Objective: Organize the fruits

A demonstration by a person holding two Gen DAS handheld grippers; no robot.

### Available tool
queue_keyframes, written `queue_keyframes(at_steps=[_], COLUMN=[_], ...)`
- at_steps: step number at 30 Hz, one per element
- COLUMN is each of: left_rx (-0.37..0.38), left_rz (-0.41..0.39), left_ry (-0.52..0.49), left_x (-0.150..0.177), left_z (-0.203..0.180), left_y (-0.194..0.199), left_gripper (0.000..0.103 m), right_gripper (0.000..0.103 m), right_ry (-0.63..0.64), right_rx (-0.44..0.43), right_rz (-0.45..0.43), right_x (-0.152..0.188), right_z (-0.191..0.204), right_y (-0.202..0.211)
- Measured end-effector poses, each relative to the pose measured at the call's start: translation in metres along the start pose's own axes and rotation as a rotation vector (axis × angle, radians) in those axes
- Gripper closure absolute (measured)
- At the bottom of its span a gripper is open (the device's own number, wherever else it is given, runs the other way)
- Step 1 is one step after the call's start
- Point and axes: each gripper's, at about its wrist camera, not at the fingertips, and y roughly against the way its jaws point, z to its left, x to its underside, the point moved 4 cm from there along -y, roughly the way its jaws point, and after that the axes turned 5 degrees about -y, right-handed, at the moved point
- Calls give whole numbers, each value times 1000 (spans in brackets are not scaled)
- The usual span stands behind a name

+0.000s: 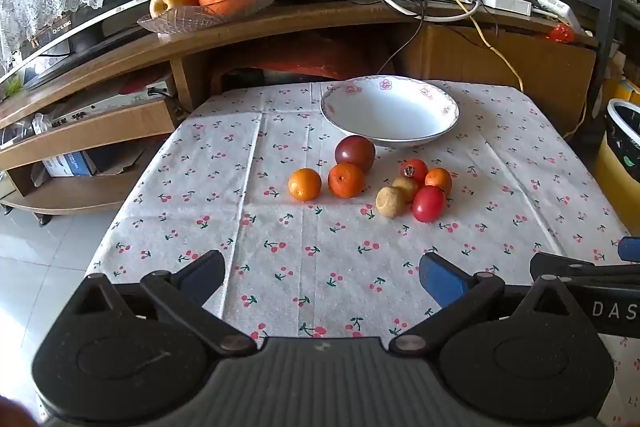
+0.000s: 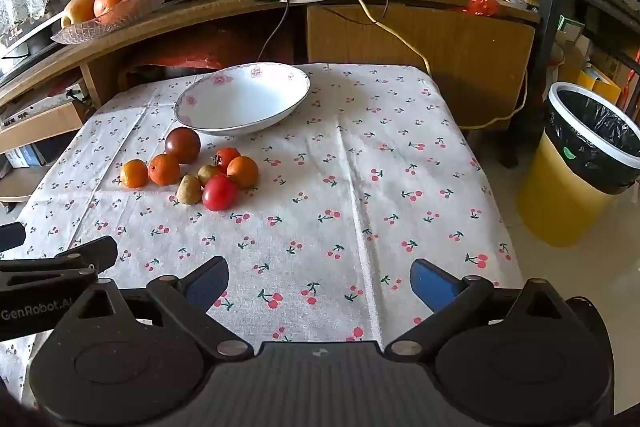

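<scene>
White bowl (image 1: 390,113) sits empty at twelve o'clock of the fruits (image 1: 372,183); left gripper (image 1: 322,277) and right gripper (image 2: 320,281) both gape wide, holding nothing.

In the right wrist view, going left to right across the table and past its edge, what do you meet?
Small orange → second orange → dark plum-coloured fruit → red tomato → white flowered bowl → bare cherry-print tablecloth → yellow bin with a black liner.
</scene>
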Motion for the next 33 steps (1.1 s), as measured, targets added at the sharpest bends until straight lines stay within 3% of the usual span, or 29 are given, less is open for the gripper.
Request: queue_keyframes(at_steps=[33], left_rx=[9], left_rz=[12], left_ry=[-13], left_x=[5], left_z=[1], left_y=[-9], left_gripper=[0], right_gripper=[11], right_ry=[-10], right_rx=[-20], right_rz=[33], right_x=[3], right_z=[2], right_y=[-3])
